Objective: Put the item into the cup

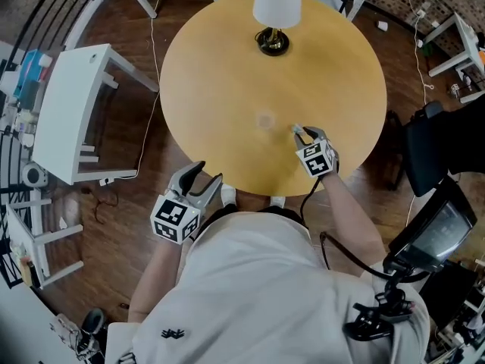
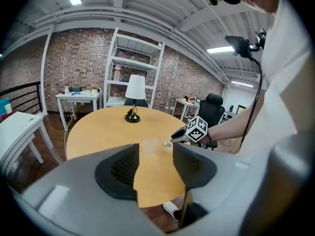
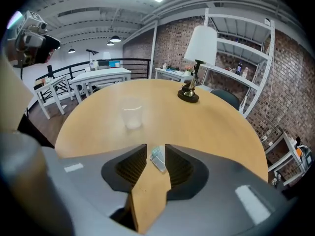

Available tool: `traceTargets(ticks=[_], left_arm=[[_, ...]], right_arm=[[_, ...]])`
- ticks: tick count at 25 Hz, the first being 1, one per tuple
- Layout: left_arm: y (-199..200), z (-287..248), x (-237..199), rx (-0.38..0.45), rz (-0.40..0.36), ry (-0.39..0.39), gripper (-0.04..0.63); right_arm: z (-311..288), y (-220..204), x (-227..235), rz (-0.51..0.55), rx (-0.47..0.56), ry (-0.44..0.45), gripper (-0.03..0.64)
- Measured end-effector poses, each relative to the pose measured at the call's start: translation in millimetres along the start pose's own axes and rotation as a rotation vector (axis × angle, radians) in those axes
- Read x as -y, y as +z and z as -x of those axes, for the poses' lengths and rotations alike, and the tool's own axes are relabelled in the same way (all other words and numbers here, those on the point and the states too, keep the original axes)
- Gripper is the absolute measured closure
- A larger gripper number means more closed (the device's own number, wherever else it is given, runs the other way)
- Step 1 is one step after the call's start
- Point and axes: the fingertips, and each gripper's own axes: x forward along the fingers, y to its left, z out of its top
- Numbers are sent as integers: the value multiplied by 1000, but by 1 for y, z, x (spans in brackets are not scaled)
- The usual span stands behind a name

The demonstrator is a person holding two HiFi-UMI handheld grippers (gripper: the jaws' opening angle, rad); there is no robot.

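A clear plastic cup [image 1: 264,120] [image 3: 132,116] [image 2: 149,142] stands upright near the middle of the round wooden table [image 1: 220,74]. The item [image 3: 157,158] [image 1: 298,132] [image 2: 167,143], a small pale crumpled packet, sits between the jaws of my right gripper [image 1: 301,134] [image 3: 156,149]. It leans on the right pad, with a gap to the left pad. This gripper rests low over the table, right of the cup. My left gripper [image 1: 206,175] [image 2: 155,154] hangs off the table's near edge, open and with nothing in it.
A table lamp [image 1: 274,14] [image 3: 197,53] with a white shade stands at the table's far side. A white side table [image 1: 76,105] is on the left and a black chair [image 1: 439,142] on the right. Cables run over the wooden floor.
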Motion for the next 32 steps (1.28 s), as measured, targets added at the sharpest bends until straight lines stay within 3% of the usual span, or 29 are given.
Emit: traceTargets(ticks=[7,17,19,32], left_arm=[[-14,20,-30,1,52,52,410],[-15,29,-52,7,52,46,410],[-14,29,-54,9,44,31,410],[3,2,-41,49,1,-76,410]], right_arm=[[-42,-17,1,3,-117,-39,533],[-50,-18,7,-35,-135,-72,564],[-45,-16,8,-50,-131,-95,607],[32,38,-5,-49,19,-108,614]])
